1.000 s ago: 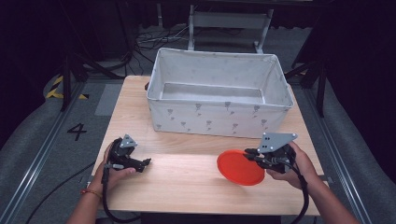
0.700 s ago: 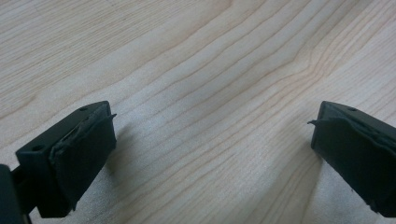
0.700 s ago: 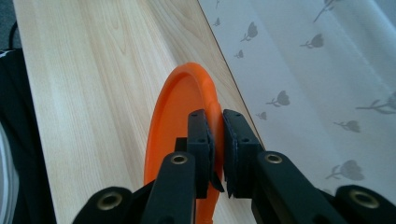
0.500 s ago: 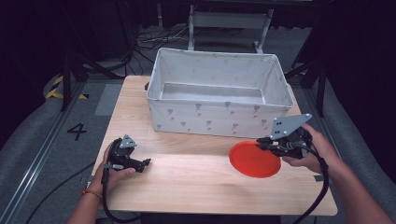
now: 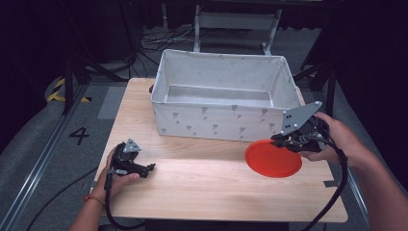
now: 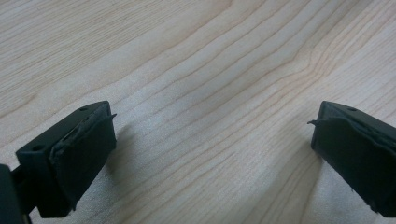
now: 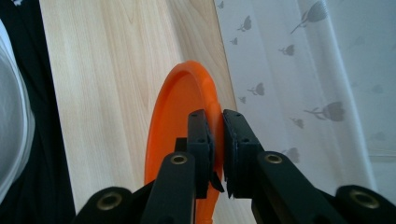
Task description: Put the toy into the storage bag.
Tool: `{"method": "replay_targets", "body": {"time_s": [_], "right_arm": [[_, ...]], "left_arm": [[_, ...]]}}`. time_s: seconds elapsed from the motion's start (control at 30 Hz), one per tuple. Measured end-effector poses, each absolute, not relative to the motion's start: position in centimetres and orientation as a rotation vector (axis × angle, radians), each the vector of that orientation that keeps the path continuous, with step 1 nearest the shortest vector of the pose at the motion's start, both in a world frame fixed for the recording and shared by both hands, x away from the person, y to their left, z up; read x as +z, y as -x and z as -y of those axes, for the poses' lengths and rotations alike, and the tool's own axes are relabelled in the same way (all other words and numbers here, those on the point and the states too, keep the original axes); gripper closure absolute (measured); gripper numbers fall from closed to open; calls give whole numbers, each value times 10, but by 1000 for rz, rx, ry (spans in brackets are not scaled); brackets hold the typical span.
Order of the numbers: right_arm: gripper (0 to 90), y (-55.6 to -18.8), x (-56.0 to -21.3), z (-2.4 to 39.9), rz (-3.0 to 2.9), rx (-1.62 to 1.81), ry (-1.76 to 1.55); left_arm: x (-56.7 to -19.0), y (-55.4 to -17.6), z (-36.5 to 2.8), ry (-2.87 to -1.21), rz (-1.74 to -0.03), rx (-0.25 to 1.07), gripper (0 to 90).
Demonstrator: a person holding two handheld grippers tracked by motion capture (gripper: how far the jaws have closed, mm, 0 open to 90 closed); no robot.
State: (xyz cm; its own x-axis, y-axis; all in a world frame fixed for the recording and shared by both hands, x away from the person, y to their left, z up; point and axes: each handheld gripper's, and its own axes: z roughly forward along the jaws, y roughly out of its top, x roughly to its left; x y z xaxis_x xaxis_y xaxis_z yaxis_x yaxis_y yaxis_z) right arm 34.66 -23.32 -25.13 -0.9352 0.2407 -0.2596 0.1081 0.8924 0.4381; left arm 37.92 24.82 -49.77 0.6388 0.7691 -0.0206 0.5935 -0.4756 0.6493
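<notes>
1. At the table's right front, the right gripper pinches the rim of an orange plate; jaws clamped on its near edge, seen close in the right gripper view.
2. Plate sits just in front of the fabric bin, near its right corner; can't tell from the high view whether the far edge touches the table or hangs clear.
3. Right gripper view: plate's lower part cut off behind the jaws, bin wall w/ small print just beside it.
4. Left gripper low at the table's left front, jaws spread wide, nothing btwn them; left gripper view has bare wood grain.
5. Bin's inside partly hidden by its near wall.
</notes>
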Motion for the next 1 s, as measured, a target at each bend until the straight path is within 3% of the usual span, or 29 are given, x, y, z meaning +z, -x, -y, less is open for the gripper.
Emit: {"method": "replay_targets", "body": {"time_s": [0.43,1.0], "right_arm": [[824,-346,-195,228,-2708,626,-196],[824,-386,-138,207,-2579,623,-300]], "left_arm": [[-498,-379,-248,-2230,-1059,369,2],[-498,-376,-250,-2227,-1065,371,5]]}}
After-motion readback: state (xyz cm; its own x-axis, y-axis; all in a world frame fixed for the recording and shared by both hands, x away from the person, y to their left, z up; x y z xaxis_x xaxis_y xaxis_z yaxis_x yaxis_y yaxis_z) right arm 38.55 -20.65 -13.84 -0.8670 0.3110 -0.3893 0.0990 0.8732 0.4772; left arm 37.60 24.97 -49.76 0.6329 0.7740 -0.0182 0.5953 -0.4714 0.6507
